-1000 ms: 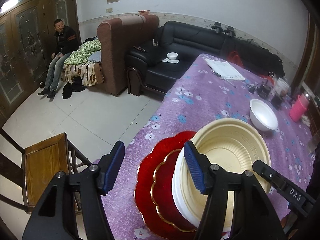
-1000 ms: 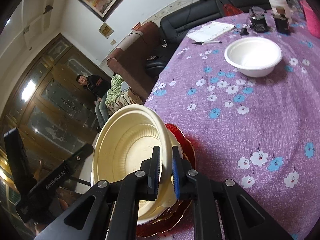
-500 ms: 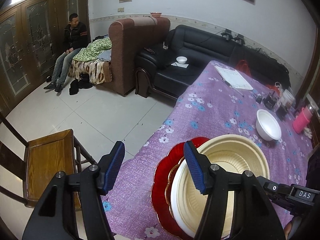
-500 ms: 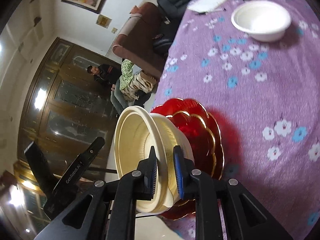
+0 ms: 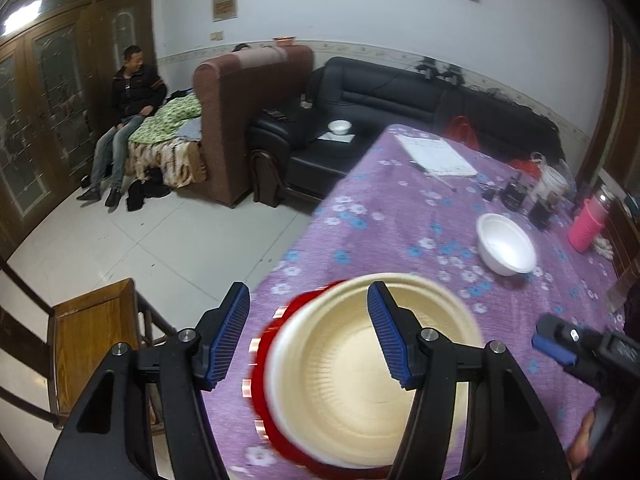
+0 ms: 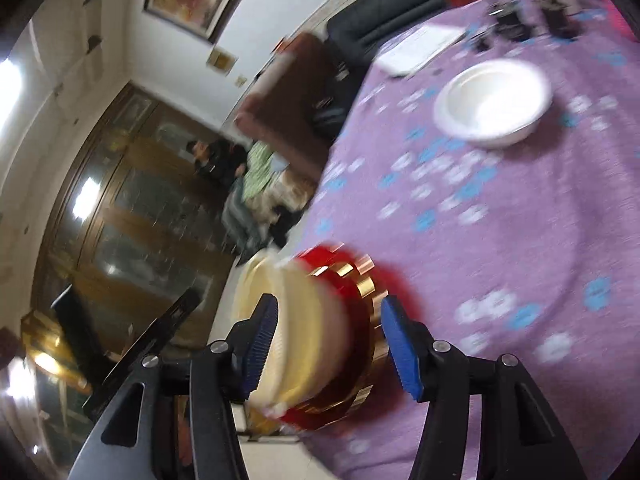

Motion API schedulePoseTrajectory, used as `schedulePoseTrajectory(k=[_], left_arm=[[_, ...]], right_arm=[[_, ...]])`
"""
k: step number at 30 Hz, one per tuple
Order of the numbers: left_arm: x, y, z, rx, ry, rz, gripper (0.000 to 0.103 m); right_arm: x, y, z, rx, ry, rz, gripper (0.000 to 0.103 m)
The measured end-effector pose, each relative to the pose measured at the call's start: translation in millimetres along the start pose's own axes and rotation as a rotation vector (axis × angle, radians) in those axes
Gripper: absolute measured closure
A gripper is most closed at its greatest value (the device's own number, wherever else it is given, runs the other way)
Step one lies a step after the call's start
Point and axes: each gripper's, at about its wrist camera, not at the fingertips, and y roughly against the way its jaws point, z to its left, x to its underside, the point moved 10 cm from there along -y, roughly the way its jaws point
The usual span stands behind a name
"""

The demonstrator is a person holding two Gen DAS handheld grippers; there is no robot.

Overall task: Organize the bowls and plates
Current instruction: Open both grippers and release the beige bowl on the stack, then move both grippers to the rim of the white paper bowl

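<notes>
My right gripper (image 6: 326,344) is opening its jaws at this moment; the cream bowl (image 6: 296,336) sits between the blue pads, but neither pad presses on its wall, so I judge it let go. My left gripper (image 5: 308,336) stands with its jaws spread and nothing in them: one pad hangs over the purple cloth beside the stack, the other over the bowl's hollow, touching neither as far as I can tell.

The cream bowl (image 5: 372,376) rests on the red plates (image 5: 266,364) with their gold rims, close to the near corner of the table (image 5: 400,216). From the right wrist view the stack looks partly over the table edge, though blur keeps me from being sure.

So the step in hand, as I read it, is the release of the cream bowl onto the plates. The white bowl (image 6: 494,102) stands alone, well apart, farther along the cloth, and it looks to be the piece left to gather. The next move calls for drawing my right jaws clear of the cream rim without dragging it, then carrying them across to the white bowl, taking one wall between the pads and nesting it in the cream one.
</notes>
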Motion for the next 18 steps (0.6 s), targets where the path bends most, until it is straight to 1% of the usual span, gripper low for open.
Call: schedulePoseTrajectory(k=[4, 6, 8, 10, 12, 13, 15, 17, 18], left_arm=[[-7, -1, -48, 0.027, -0.061, 0.018, 0.042], [-11, -4, -74, 0.037, -0.085, 0.035, 0.039], [-15, -8, -98, 0.044, -0.1, 0.056, 0.032], [-18, -15, -121, 0.049, -0.107, 0.082, 0.032], [-22, -24, -138, 0.033, -0.096, 0.102, 0.032], [-26, -31, -149, 0.031, -0.075, 0.113, 0.032], [-28, -43, -158, 0.025, -0.031, 0.137, 0.032], [-31, -60, -169, 0.019, 0.03, 0.16, 0.032], [-33, -69, -173, 0.003, 0.056, 0.166, 0.032]], right_arm=[[-34, 25, -54, 0.092, -0.054, -0.098, 0.047], [-50, 32, -77, 0.109, -0.082, -0.119, 0.047], [-67, 37, -98, 0.131, -0.102, -0.132, 0.047], [-85, 39, -115, 0.147, -0.119, -0.134, 0.047], [-111, 37, -126, 0.131, -0.147, -0.137, 0.047], [-123, 34, -128, 0.121, -0.158, -0.144, 0.047], [-147, 32, -135, 0.114, -0.179, -0.165, 0.047], [-164, 28, -144, 0.113, -0.203, -0.186, 0.047], [-169, 25, -146, 0.109, -0.211, -0.189, 0.047]])
